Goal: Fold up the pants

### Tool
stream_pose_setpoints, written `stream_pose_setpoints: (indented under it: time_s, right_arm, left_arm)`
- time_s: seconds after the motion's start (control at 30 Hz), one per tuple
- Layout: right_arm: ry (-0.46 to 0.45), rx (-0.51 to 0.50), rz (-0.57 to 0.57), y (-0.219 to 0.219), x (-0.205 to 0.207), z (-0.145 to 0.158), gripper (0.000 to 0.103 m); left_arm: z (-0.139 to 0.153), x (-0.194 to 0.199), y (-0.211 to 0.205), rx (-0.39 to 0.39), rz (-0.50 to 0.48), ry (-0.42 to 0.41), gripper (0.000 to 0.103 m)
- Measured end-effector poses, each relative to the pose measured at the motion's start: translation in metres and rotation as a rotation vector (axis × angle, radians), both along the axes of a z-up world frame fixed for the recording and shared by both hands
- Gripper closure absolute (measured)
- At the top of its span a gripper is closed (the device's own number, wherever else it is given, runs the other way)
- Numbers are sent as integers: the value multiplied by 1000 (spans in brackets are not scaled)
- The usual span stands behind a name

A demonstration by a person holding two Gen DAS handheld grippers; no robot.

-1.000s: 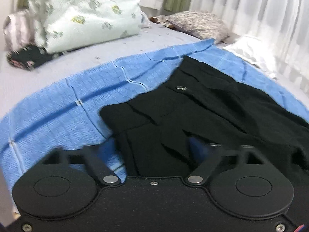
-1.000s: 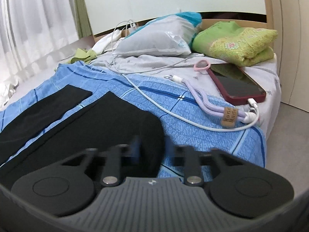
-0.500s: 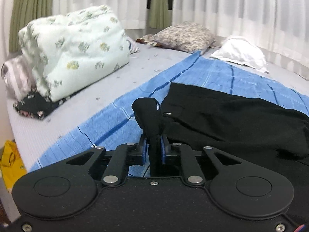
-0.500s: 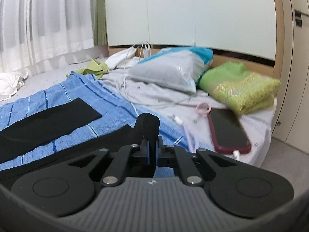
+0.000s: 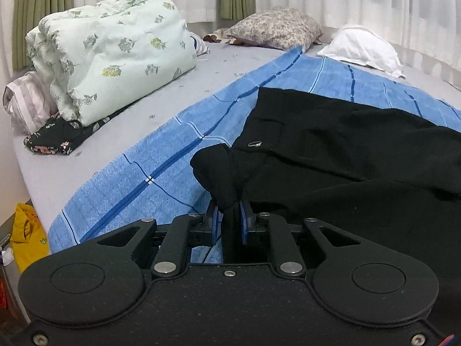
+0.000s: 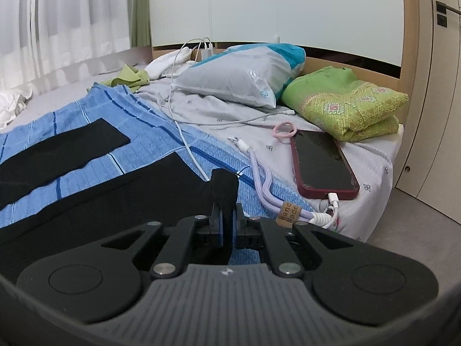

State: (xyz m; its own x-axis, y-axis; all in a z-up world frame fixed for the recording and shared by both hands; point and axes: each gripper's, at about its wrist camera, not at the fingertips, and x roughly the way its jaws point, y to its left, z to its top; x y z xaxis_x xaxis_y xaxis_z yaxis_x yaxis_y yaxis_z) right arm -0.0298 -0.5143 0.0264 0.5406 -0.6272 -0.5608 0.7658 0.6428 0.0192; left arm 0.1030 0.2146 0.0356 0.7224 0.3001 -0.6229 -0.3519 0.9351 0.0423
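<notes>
Black pants (image 5: 345,150) lie spread on a blue checked blanket (image 5: 161,155) over the bed. In the left wrist view the waistband with a metal button (image 5: 254,144) faces me. My left gripper (image 5: 227,219) is shut on a bunched corner of the waist, lifted off the blanket. In the right wrist view the two legs of the pants (image 6: 95,193) stretch away to the left. My right gripper (image 6: 227,222) is shut on the hem corner of the nearer leg, raised a little above the blanket (image 6: 86,115).
A folded floral quilt (image 5: 106,57), pillows (image 5: 276,28) and a white cloth (image 5: 363,46) lie at the bed's far side. Near the right gripper are a red-cased phone (image 6: 322,164) with a lilac strap (image 6: 262,184), white charging cables (image 6: 184,138), a bagged pillow (image 6: 239,75) and green fabric (image 6: 345,103).
Both grippers have shut on the pants, the left on the waist corner, the right on a leg hem. Both have since lifted the cloth off the blanket.
</notes>
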Motion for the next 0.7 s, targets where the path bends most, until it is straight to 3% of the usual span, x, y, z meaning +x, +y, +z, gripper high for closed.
stream_pose_setpoints:
  time_s: [0.1, 0.23, 0.3, 0.43, 0.53, 0.6, 0.7]
  right_arm:
    - [12, 12, -9, -4, 0, -4, 94]
    - [-38, -12, -7, -2, -5, 11, 94]
    - [-47, -58, -16, 0, -5, 22, 94]
    - [-8, -82, -14, -2, 0, 21, 93]
    - [65, -54, -7, -3, 6, 8, 87]
    - [103, -38, -20, -4, 6, 1, 66]
    - [135, -25, -38, -8, 1, -2, 64]
  left_arm:
    - [-2, 0, 1, -6, 8, 3, 87]
    - [33, -2, 8, -34, -3, -73, 93]
    - [48, -4, 7, 39, 16, -102, 93]
    - [47, -6, 10, 50, -27, -78, 93]
    - [30, -6, 10, 43, -22, -21, 92]
    - [20, -7, 15, 11, 6, 12, 92]
    - [12, -10, 21, -5, 11, 33, 91]
